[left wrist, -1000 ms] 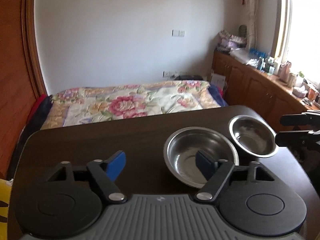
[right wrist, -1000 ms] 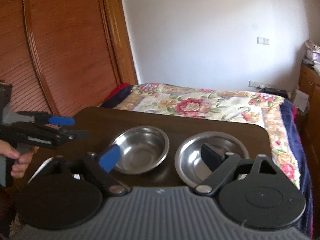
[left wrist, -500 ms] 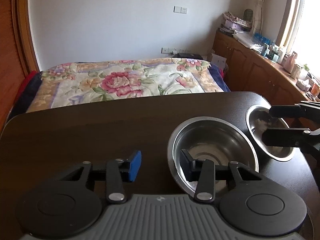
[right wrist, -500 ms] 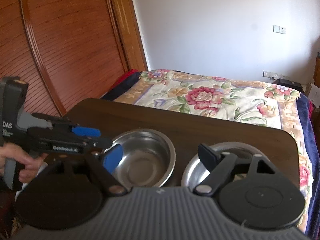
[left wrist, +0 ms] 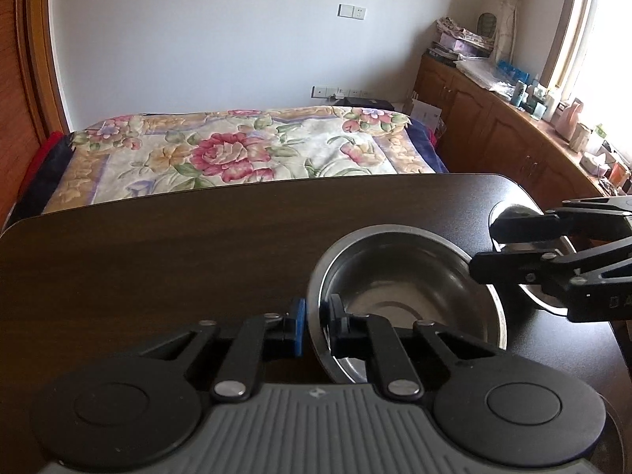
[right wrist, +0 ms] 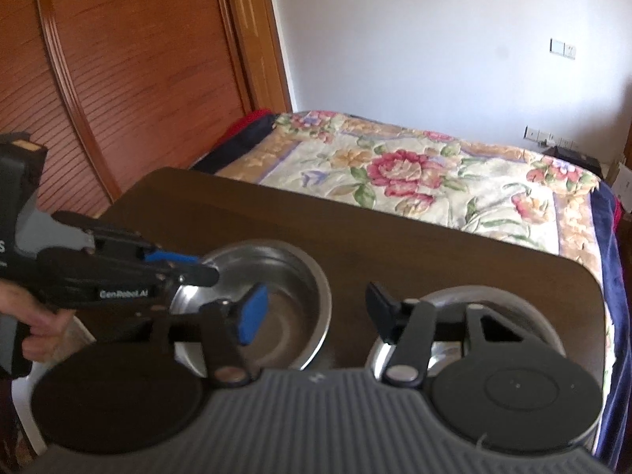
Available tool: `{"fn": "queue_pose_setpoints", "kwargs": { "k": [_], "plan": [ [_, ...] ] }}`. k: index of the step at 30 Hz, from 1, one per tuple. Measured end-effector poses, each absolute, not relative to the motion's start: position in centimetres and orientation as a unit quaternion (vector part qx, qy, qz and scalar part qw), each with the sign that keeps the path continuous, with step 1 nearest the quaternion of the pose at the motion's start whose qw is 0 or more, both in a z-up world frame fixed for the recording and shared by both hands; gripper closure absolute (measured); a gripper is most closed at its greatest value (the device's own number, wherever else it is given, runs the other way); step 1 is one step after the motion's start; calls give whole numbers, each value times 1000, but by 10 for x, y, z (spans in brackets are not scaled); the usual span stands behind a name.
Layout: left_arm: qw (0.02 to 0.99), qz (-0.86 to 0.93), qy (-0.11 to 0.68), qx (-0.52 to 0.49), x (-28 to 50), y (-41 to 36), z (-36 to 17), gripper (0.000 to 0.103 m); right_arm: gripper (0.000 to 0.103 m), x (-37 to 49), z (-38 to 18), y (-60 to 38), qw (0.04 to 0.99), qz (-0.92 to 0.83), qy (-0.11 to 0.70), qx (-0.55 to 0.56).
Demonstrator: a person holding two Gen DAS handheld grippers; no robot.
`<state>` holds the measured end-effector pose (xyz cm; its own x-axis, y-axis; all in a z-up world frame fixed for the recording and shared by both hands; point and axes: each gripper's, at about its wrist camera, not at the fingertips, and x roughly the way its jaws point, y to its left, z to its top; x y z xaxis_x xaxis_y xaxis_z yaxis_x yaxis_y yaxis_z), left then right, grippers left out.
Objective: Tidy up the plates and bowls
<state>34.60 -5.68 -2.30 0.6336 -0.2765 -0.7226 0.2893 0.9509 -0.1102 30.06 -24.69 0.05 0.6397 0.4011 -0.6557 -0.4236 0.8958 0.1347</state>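
Observation:
Two steel bowls stand on a dark wooden table (left wrist: 197,260). My left gripper (left wrist: 314,326) is shut on the near left rim of the larger bowl (left wrist: 403,272), one finger inside and one outside. This bowl also shows in the right wrist view (right wrist: 284,296), with the left gripper (right wrist: 205,272) at its left rim. My right gripper (right wrist: 312,312) is open, its right finger over the smaller bowl (right wrist: 509,308). In the left wrist view the right gripper (left wrist: 484,245) hovers over the smaller bowl (left wrist: 553,296), which is mostly hidden.
A bed with a floral quilt (left wrist: 237,154) lies beyond the table's far edge. A wooden sideboard (left wrist: 513,134) with clutter runs along the right wall under the window. A wooden wardrobe (right wrist: 118,79) stands at the left. A white object (right wrist: 23,395) sits below the table's left edge.
My left gripper has closed from open onto the larger bowl's rim and come lower and closer. My right gripper has moved forward over the bowls and stays open.

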Motion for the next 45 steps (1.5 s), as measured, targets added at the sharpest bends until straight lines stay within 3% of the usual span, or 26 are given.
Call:
{"fn": "queue_pose_setpoints", "kwargs": {
  "k": [18,20,25,36,45],
  "plan": [
    [906,-158,394,9,345,-57,-25,82,52,309,-16,-225,889,214,403,-41],
    [906,-157,392,10,345,-55,-25,82,55,309,-20,-223,885,217,409,-39],
    [907,-153,392,6,347,-51,-24,82,85,308,-23,-220,888,205,409,-50],
    [920,-147,362,6,329,-56,-3,83,93,299,-3,-229,907,193,372,-40],
    [934,-152,322,10,303,-58,33,83,93,281,23,-234,926,188,326,-39]
  ]
}}
